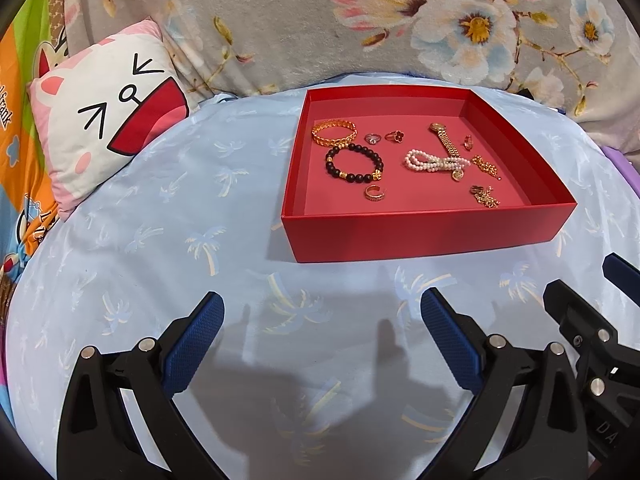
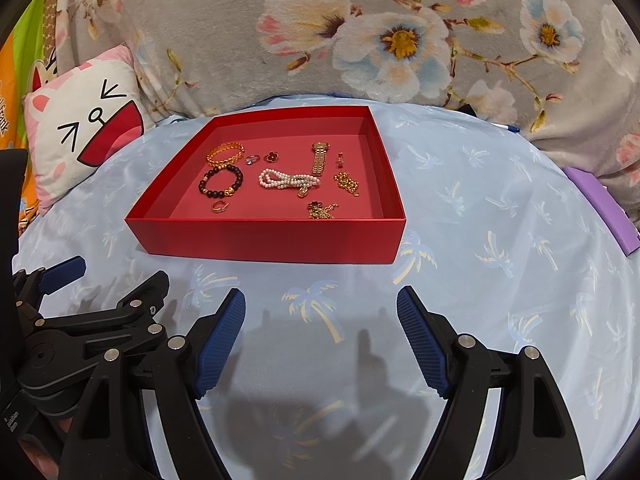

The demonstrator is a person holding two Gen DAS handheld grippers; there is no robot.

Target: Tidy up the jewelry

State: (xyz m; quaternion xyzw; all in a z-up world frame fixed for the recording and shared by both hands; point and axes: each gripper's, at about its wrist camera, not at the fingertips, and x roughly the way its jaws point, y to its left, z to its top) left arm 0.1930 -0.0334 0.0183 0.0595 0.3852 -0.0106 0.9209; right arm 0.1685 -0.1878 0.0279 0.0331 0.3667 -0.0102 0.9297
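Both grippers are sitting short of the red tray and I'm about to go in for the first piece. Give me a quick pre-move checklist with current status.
1. Left gripper open and empty: ok, jaws wide apart over the sheet.
2. Right gripper open and empty: ok, same.
3. Red tray flat and open-topped: ok, no lid, near wall facing the grippers.
4. Single pieces free to grasp: ok for the black bead bracelet and gold bangle, each lying apart from its neighbours.
5. Pearl strand separate from the gold watch: not ok, the watch band lies across it.
6. Destination for sorted pieces: cannot tell, no organizer visible; only a purple object at the right edge.
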